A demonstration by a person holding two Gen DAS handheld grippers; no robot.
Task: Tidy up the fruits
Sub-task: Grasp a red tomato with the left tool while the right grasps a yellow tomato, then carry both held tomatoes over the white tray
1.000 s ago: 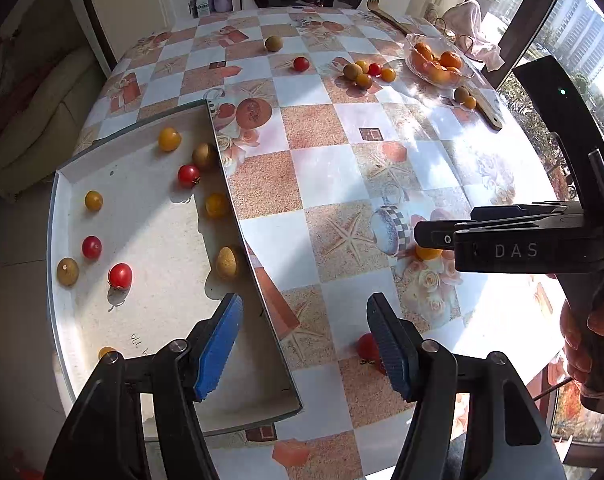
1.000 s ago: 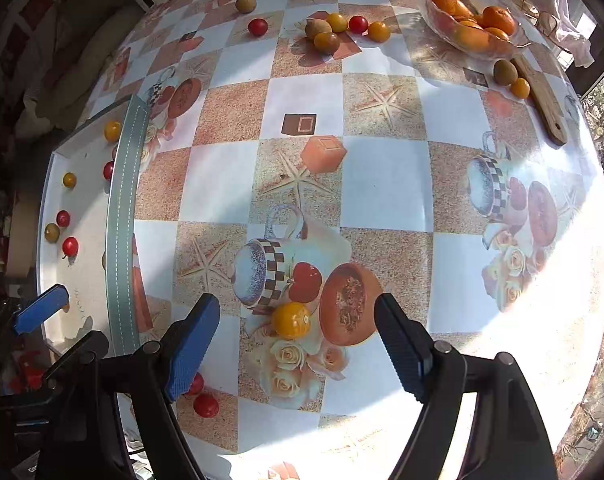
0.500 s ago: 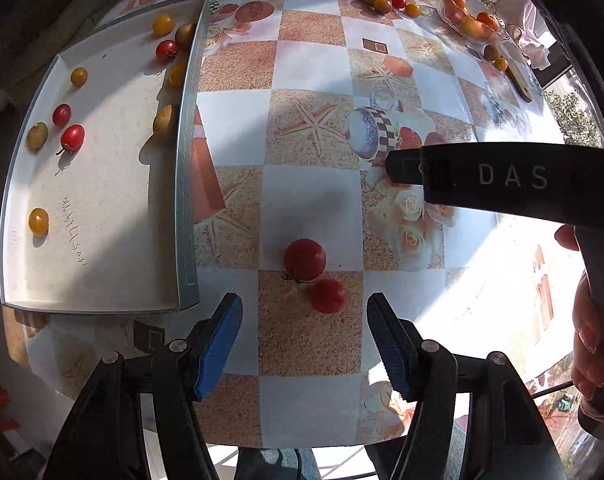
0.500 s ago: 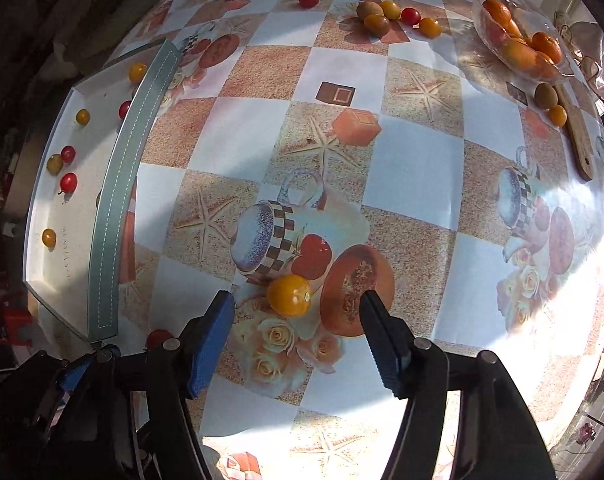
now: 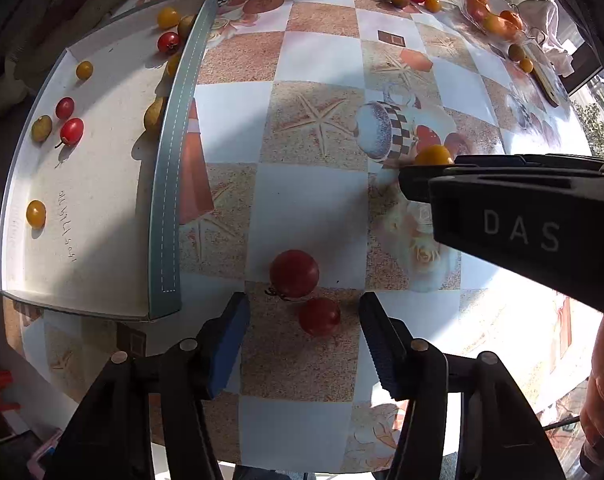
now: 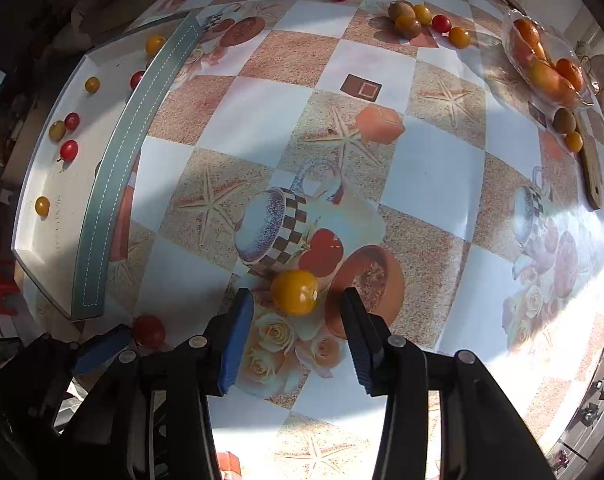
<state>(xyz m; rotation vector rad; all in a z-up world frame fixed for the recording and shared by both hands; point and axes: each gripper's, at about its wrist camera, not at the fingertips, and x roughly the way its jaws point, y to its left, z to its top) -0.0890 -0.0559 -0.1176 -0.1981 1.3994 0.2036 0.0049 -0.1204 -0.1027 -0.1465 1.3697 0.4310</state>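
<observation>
Fruits lie scattered over the patterned tabletop, while several already sit in the shallow white tray at the left of both views, seemingly the collecting place. In the right wrist view, the right gripper points down with its jaws closing around a yellow tomato at lower centre; the pads do not yet touch it. In the left wrist view, the left gripper is also closing, a small red tomato between its spread pads, a larger red tomato just above.
</observation>
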